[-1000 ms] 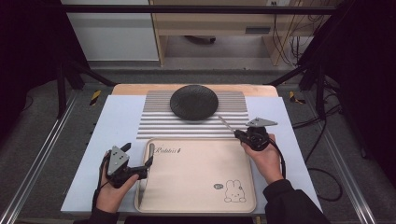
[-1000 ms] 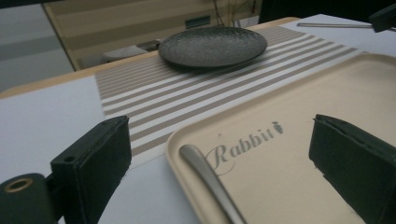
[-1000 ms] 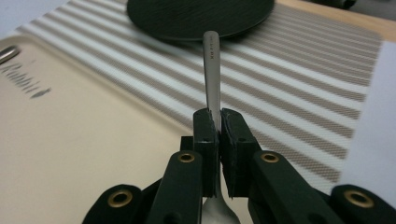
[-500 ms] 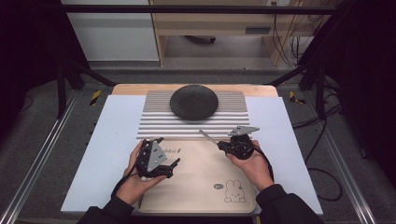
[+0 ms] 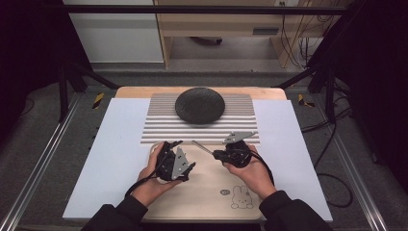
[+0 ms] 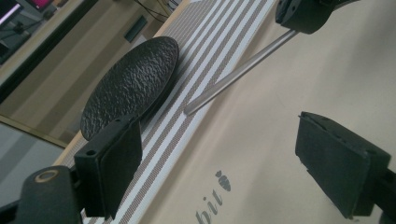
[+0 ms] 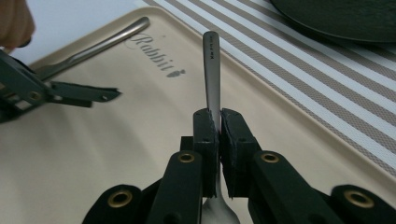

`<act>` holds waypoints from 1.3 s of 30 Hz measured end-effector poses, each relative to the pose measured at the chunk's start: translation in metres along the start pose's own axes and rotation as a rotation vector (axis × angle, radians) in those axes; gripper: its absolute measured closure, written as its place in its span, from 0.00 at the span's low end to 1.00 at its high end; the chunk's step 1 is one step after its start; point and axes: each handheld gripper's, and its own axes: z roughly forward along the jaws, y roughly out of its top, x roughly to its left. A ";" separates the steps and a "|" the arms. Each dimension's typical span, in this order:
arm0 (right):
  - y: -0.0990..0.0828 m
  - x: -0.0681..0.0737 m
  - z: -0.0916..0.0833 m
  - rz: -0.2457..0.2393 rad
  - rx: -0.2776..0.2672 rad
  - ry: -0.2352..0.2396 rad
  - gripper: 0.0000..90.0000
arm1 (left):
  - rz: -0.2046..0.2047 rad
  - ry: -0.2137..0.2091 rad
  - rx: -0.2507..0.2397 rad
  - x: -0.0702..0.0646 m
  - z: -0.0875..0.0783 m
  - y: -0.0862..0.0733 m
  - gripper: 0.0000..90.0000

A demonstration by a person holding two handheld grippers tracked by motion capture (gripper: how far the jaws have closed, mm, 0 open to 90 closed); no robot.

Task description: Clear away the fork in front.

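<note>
1. Jaws of the right gripper [image 7: 219, 119] are clamped on a metal utensil [image 7: 212, 70]; its handle runs straight out from between the pads, and its wider end shows below them.
2. Seen from the high view, that utensil [image 5: 202, 147] juts from the right gripper [image 5: 217, 155] toward the left gripper [image 5: 185, 163], its free end over the far edge of the beige tray [image 5: 207, 197].
3. Left gripper [image 6: 219, 154] jaws have just been closing a little yet stand wide apart, nothing between the pads.
4. From the left gripper view, the utensil [image 6: 238, 72] lies beyond the pads, above the tray [image 6: 261, 154], apart from both.
5. Beyond the tray sit the striped mat [image 5: 159, 130] and black dish [image 5: 199, 105].
</note>
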 end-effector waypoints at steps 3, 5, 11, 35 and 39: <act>0.006 0.008 0.000 -0.019 0.004 0.020 0.95 | 0.041 0.017 0.001 -0.005 0.000 0.002 0.19; 0.009 0.012 -0.001 -0.021 0.009 0.030 0.95 | 0.064 0.030 0.000 -0.007 0.000 0.003 0.21; 0.016 0.021 -0.003 -0.034 0.021 0.061 0.95 | 0.149 0.077 -0.015 -0.016 -0.001 0.008 0.29; 0.033 0.040 -0.013 -0.123 0.041 0.105 0.95 | 0.367 0.213 -0.043 -0.031 -0.002 0.017 0.59; 0.034 0.041 -0.014 -0.133 0.049 0.112 0.95 | 0.415 0.224 -0.046 -0.034 -0.004 0.017 0.67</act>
